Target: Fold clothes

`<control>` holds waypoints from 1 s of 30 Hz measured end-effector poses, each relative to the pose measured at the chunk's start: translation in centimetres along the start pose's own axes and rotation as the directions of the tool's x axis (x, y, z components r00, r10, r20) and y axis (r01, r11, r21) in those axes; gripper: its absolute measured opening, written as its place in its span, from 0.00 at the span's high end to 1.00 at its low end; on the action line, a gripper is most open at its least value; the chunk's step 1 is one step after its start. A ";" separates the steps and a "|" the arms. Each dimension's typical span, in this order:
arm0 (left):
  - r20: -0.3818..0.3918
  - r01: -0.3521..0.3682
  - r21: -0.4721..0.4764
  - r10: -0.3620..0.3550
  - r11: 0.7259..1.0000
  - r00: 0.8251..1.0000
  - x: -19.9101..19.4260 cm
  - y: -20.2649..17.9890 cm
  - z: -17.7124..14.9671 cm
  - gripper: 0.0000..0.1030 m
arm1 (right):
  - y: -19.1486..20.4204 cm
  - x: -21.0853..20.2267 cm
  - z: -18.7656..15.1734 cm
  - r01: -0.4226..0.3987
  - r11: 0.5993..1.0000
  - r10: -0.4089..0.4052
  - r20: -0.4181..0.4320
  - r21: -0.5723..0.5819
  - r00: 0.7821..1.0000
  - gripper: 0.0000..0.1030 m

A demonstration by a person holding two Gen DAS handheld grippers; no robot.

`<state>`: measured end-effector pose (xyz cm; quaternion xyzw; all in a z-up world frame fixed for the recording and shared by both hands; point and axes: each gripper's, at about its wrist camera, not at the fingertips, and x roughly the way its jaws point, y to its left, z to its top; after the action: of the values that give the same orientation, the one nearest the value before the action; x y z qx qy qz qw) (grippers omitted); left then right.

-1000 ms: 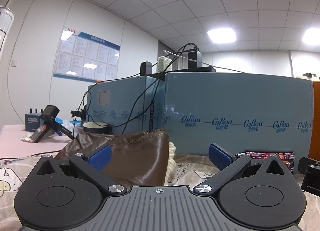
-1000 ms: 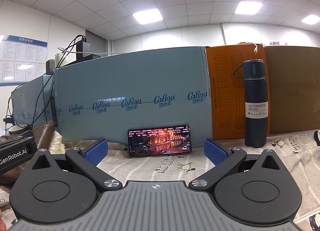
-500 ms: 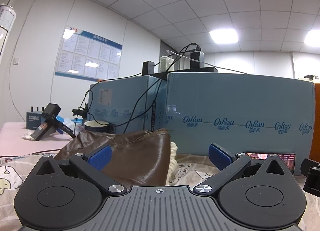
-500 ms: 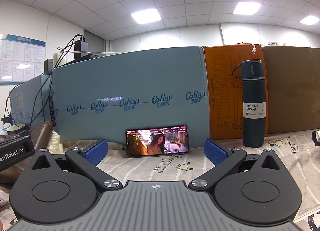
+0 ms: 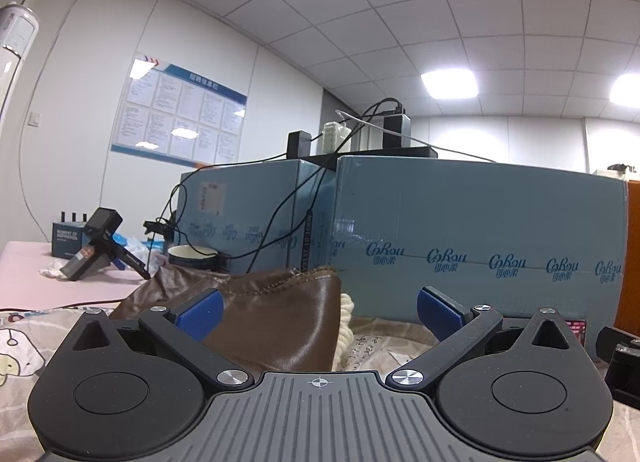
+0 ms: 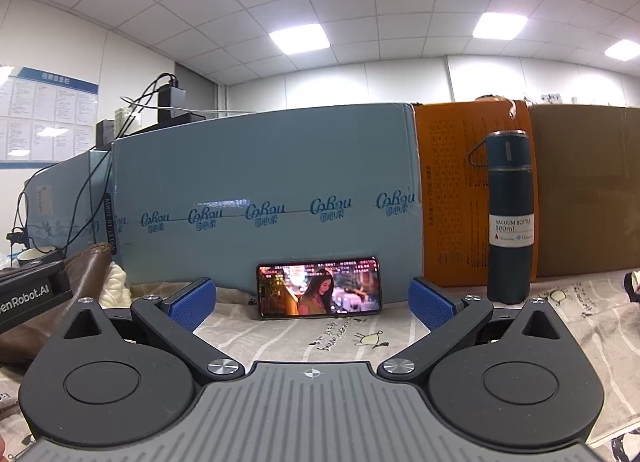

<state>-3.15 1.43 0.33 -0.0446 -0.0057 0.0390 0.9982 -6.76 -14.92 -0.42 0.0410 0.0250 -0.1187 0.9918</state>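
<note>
A brown leather-like garment [image 5: 276,318] with a cream fleece lining [image 5: 346,326] lies bunched on the printed bedsheet [image 5: 384,346], right ahead of my left gripper [image 5: 319,312]. That gripper is open, its blue pads [image 5: 202,312] wide apart, the left pad in front of the garment and nothing gripped. In the right wrist view the same garment [image 6: 86,266] shows at the far left edge. My right gripper [image 6: 311,302] is open too and empty, facing a phone over bare sheet [image 6: 340,336].
Blue cardboard boxes [image 5: 472,238] wall off the back, with an orange box [image 6: 452,197] and a brown one beside them. A phone [image 6: 318,288] leans on the blue box, screen lit. A dark vacuum bottle [image 6: 510,217] stands right. A bowl [image 5: 192,256], cables and a handheld device [image 5: 98,242] sit left.
Both grippers stay open and nearly still. The left wrist view has drifted slightly, tilting a little upward. The picture on the phone's screen has changed.
</note>
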 end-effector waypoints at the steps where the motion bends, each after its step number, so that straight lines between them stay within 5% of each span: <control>1: 0.000 0.004 -0.003 -0.004 1.000 1.000 -0.1 0.1 0.0 0.00 | 0.2 -0.1 0.0 -0.004 1.000 0.004 0.007 -0.011 1.000 0.00; 11: -0.009 0.091 -0.048 -0.092 0.995 0.996 -0.6 4.1 1.8 0.00 | 4.4 -1.7 0.1 -0.129 0.964 0.144 0.048 -0.231 0.988 0.00; 19: -0.157 0.160 -0.192 -0.191 0.968 0.969 1.9 11.3 2.6 0.00 | 12.0 -1.4 -0.7 -0.326 0.811 0.315 -0.109 -0.485 0.943 0.00; 24: -0.185 0.221 -0.342 -0.296 0.914 0.937 3.6 17.8 2.4 0.00 | 17.3 -0.8 -1.7 -0.398 0.720 0.370 -0.170 -0.568 0.913 0.00; 30: -0.256 0.039 -0.590 -0.233 0.806 0.938 5.5 27.1 0.7 0.00 | 21.9 1.0 -3.2 -0.465 0.657 0.397 -0.252 -0.594 0.883 0.00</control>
<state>0.23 28.87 -1.40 -0.3497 0.1394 -0.0449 0.9254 -0.69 6.35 -2.01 -0.2878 0.1030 0.1377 0.9421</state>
